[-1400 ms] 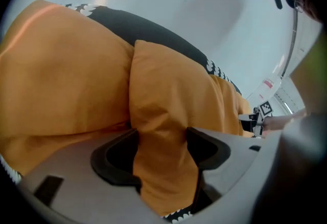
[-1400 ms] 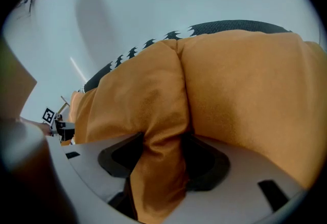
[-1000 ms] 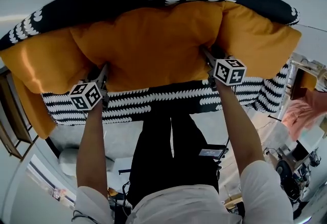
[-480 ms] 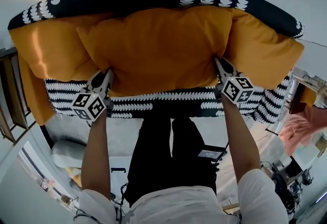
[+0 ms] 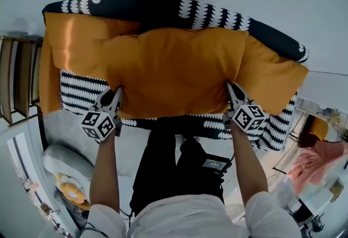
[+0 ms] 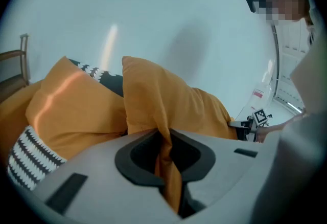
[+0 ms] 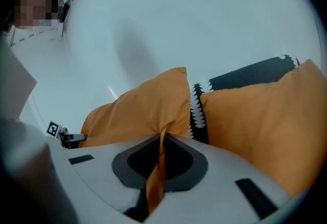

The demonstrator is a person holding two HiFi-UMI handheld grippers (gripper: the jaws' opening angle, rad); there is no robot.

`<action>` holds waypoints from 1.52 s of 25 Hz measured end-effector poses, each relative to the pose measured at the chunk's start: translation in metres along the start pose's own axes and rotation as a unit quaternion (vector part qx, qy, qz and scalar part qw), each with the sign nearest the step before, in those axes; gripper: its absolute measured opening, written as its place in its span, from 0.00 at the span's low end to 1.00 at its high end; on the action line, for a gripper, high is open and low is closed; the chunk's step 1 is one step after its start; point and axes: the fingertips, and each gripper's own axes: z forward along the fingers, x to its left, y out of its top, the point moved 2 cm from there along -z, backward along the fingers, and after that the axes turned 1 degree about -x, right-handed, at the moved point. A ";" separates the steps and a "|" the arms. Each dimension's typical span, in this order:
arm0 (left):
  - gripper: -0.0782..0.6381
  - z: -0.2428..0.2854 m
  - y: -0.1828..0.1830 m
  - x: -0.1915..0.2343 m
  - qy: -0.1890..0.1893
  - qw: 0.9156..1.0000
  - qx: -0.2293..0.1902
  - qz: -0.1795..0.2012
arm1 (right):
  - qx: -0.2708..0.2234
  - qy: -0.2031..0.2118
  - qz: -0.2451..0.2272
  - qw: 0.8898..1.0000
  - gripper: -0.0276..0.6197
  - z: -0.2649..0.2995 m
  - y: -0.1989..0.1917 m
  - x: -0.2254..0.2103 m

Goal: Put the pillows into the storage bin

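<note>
Three orange pillows lean on a black-and-white patterned sofa [image 5: 163, 10]. The middle pillow [image 5: 176, 71] overlaps the left pillow [image 5: 73, 47] and the right pillow [image 5: 272, 76]. My left gripper [image 5: 116, 93] is shut on the middle pillow's lower left corner, and a fold of orange cloth [image 6: 164, 131] is pinched between its jaws. My right gripper [image 5: 231, 88] is shut on the lower right corner, with a thin fold of the same pillow [image 7: 161, 159] between its jaws. In the right gripper view, the right pillow [image 7: 265, 115] sits just beyond the middle pillow.
A wooden rack [image 5: 19, 79] stands left of the sofa. A grey cushion with a flower [image 5: 65, 171] lies on the floor at lower left. Pink cloth [image 5: 315, 158] and clutter fill the lower right. The person's legs stand right in front of the sofa.
Both grippers have closed on the middle pillow's lower corners. The head view has swung, so the sofa and pillows now sit lower in the picture.
</note>
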 end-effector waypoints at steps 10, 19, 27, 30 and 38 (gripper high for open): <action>0.18 -0.151 0.061 -0.101 0.061 0.992 -0.112 0.026 | -0.054 0.092 -0.064 0.992 0.10 -0.100 0.081 0.076; 0.17 -0.291 0.104 -0.172 0.128 0.966 -0.209 0.077 | -0.107 0.188 -0.117 0.969 0.10 -0.161 0.148 0.164; 0.17 -0.440 0.089 -0.174 0.220 0.934 -0.275 0.060 | -0.109 0.294 -0.150 0.938 0.10 -0.167 0.161 0.300; 0.17 -0.510 0.068 -0.171 0.260 0.917 -0.299 0.052 | -0.102 0.341 -0.165 0.920 0.10 -0.169 0.149 0.367; 0.17 -0.710 -0.021 -0.166 0.368 0.867 -0.336 0.026 | -0.065 0.447 -0.197 0.870 0.10 -0.202 0.067 0.560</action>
